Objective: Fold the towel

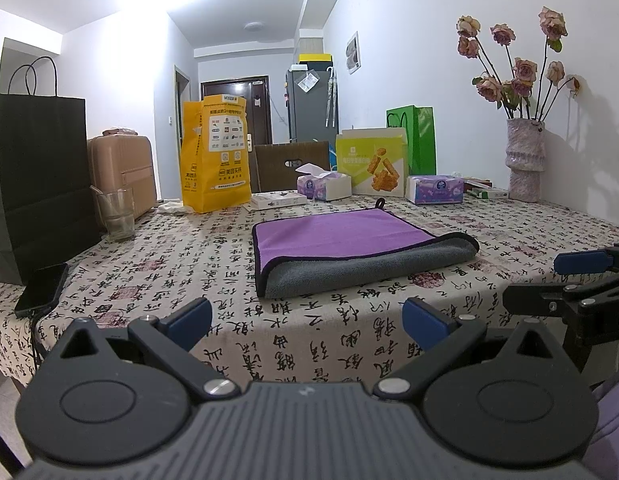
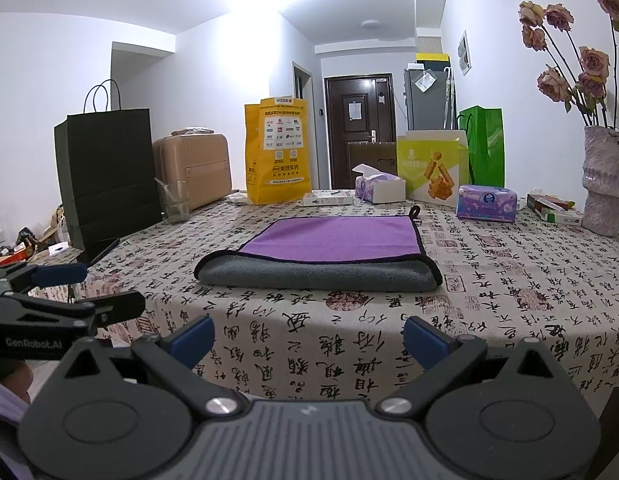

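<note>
I'm holding both grippers back at the near edge of the table (image 1: 149,264), and neither is touching anything. My left gripper (image 1: 307,316) is sitting with its jaws spread wide and nothing between them; my right gripper (image 2: 307,332) is sitting the same way, wide and empty.

The towel (image 1: 349,248) is lying flat on the patterned tablecloth, dead ahead of both grippers and well apart from them. It's showing one fold already: purple face up, grey underside rolling out along the near edge. Its long axis is running left-right across my view, so the folded grey edge is facing me broadside. The hanging loop (image 2: 414,211) is sitting at the far right corner.

In the left wrist view the towel is lying slightly right of center; in the right wrist view (image 2: 321,260) it's lying slightly left of center. So it's sitting between my two hands, neither clearly nearer.

My read: the next fold is going across the long axis, so I'm looking at one short end, both its corners, carried over to the other.
</note>
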`<control>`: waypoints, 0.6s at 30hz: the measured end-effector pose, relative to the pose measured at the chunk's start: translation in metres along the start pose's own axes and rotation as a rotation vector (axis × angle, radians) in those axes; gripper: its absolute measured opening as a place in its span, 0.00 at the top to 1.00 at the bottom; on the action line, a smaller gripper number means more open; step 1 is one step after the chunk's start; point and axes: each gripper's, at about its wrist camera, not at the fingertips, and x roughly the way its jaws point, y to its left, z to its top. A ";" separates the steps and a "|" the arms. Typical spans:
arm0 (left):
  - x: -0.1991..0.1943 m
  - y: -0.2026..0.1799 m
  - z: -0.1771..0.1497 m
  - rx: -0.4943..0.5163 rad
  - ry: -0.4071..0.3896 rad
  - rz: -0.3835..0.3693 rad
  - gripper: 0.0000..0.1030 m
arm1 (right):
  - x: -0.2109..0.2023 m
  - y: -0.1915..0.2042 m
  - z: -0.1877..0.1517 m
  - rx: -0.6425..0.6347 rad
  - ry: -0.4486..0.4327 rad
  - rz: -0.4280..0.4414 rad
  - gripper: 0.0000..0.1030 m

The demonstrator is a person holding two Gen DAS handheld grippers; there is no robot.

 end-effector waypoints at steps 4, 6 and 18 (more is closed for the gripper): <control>-0.002 0.002 0.000 -0.002 0.001 0.002 0.00 | 0.000 -0.001 0.000 0.002 0.001 -0.003 0.02; -0.002 0.002 0.001 -0.002 0.000 0.003 0.00 | 0.001 -0.002 0.001 0.003 0.002 -0.002 0.02; -0.001 0.004 0.002 0.000 -0.003 0.008 0.00 | 0.001 -0.002 0.002 -0.001 0.002 -0.006 0.02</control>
